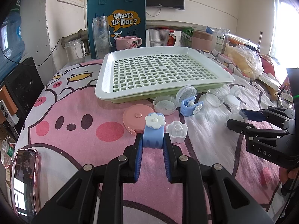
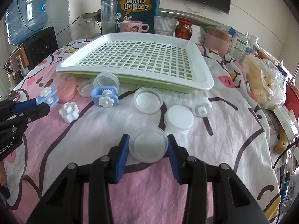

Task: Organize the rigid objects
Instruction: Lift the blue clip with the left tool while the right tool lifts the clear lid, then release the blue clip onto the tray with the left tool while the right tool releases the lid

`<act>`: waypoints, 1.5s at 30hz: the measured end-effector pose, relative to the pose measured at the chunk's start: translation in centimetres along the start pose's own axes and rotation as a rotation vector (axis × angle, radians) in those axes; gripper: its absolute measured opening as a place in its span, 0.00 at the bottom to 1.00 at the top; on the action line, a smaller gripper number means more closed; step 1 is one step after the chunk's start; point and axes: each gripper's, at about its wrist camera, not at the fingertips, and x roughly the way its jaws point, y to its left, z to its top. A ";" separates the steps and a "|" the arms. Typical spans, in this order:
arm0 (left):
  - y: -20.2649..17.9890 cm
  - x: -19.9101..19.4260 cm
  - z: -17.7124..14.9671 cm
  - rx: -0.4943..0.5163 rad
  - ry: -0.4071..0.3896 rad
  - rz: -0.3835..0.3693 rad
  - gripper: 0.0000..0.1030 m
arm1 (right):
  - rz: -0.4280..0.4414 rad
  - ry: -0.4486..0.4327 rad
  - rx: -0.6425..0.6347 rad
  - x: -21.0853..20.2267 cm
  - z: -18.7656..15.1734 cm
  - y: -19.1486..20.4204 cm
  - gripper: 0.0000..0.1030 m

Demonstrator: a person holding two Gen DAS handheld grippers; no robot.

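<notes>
A white slotted tray on a green base sits at the table's middle; it also shows in the right wrist view. My left gripper is shut on a blue clip with a white flower, also seen from the right wrist. My right gripper is shut on a clear round container, seen from the left wrist. A second blue clip, a pink tape measure, white flower knobs, and clear lids lie in front of the tray.
A teal bag, glass jars, a pink mug and a ribbed glass stand behind the tray. A phone lies at the left edge. A plastic food bag and jars sit on the right.
</notes>
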 end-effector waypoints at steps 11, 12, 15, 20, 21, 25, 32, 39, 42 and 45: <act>0.0 0.0 0.0 -0.001 0.000 0.000 0.19 | 0.001 0.000 0.001 0.0 0.0 -0.1 0.39; 0.0 0.0 0.0 -0.001 -0.001 0.001 0.19 | 0.001 0.000 0.001 0.0 0.0 0.0 0.39; 0.0 0.0 0.0 -0.001 0.000 0.000 0.19 | 0.001 0.000 0.002 0.1 0.0 0.0 0.39; 0.0 0.0 0.0 -0.001 -0.001 0.000 0.19 | 0.001 0.000 0.002 0.1 0.0 -0.1 0.39; 0.0 0.0 0.0 -0.001 -0.001 0.000 0.19 | 0.002 0.000 0.002 0.1 0.0 -0.1 0.39; 0.0 0.0 0.0 -0.001 -0.002 0.000 0.19 | 0.002 0.000 0.003 0.1 0.0 -0.1 0.39; 0.0 -0.2 0.2 -0.003 -0.005 0.000 0.19 | 0.017 -0.002 0.024 0.1 0.0 -0.5 0.39; 0.3 -0.1 0.5 -0.021 0.016 -0.037 0.19 | 0.146 -0.005 0.100 -0.2 -0.1 -2.3 0.39; 0.4 -1.2 2.0 -0.014 -0.017 -0.042 0.19 | 0.177 -0.043 0.090 -1.7 1.4 -3.0 0.39; 0.6 -1.9 4.6 0.008 -0.038 -0.061 0.19 | 0.208 -0.076 0.089 -2.9 3.8 -4.3 0.39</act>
